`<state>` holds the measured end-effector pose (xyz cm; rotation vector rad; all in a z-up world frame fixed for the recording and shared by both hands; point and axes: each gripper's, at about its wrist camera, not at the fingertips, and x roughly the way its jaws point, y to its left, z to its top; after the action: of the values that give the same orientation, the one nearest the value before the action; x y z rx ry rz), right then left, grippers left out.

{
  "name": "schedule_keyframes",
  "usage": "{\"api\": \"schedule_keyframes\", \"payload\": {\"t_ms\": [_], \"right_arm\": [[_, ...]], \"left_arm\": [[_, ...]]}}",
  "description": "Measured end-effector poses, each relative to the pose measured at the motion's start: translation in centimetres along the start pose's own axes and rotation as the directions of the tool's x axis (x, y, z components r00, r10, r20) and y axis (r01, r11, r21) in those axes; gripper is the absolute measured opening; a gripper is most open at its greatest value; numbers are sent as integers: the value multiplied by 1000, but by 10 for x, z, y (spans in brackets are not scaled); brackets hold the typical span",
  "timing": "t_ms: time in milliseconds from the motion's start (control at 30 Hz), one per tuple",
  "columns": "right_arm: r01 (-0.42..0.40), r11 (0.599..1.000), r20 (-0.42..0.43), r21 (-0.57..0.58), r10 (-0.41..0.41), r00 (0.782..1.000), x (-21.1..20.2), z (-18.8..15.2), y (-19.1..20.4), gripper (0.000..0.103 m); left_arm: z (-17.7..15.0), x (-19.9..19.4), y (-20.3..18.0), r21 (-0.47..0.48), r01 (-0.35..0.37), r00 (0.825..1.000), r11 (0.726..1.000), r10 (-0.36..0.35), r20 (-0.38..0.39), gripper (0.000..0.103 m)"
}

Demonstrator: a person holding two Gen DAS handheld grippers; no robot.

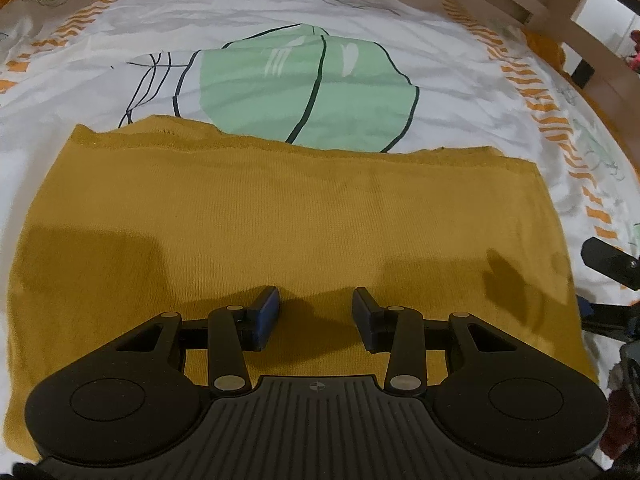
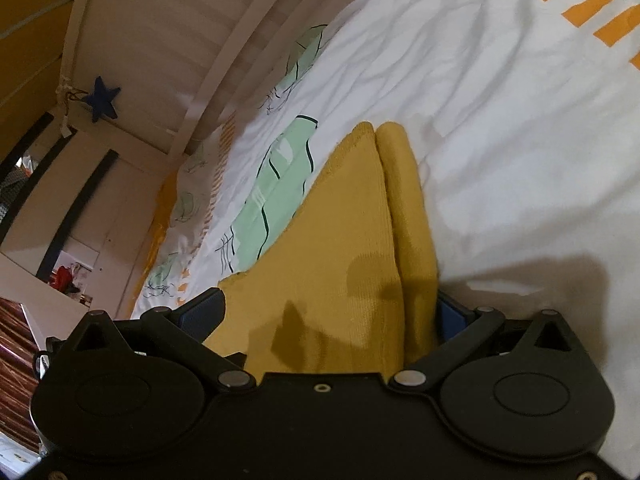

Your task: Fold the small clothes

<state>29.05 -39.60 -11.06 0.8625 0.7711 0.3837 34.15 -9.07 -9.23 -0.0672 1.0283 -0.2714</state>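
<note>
A mustard-yellow knitted garment lies flat on the bed, its far edge straight and doubled. My left gripper hovers low over the garment's near half, open, with only flat fabric below the gap between its blue pads. In the right wrist view the same garment shows a rolled fold along its right side. My right gripper is at the garment's end, open wide, with the fabric lying between its fingers. Its right finger is partly hidden behind the fold. Part of the right gripper shows at the left wrist view's right border.
The bedsheet is white with green leaf prints and orange striped borders. A wooden bed frame runs along the far right. In the right wrist view a slatted rail with a blue star and a wardrobe stand beyond the bed.
</note>
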Motion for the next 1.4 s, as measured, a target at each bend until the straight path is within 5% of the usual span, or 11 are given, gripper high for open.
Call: {"api": "schedule_keyframes", "payload": {"t_ms": [133,267,467,700,1067,1267,1400], "right_arm": [[20,999,-6,-38,-20,1000,1,-1,5,103],[23,999,-7,-38,-23,1000,1,-1,6,103],[21,999,-9,-45,-22,1000,-1,0,6,103],[19,998,-4,-63,-19,1000,-3,-2,7,103],[55,991,5,-125,-55,998,-1,-7,15,103],[118,972,9,-202,-118,993,2,-13,26,101],[204,948,25,-244,-204,979,-1,-16,33,78]], "left_arm": [[-12,-15,-3,7,32,999,999,-32,-17,40],[-36,-25,5,-101,148,980,984,-159,-122,39],[-60,-46,9,-66,175,975,982,-182,-124,39],[-65,-80,28,10,80,995,997,-80,55,39],[-42,-96,91,-44,-97,974,994,104,203,40],[-28,-94,120,-54,-38,980,998,48,194,40],[-21,-86,132,-54,-9,985,998,18,173,40]]}}
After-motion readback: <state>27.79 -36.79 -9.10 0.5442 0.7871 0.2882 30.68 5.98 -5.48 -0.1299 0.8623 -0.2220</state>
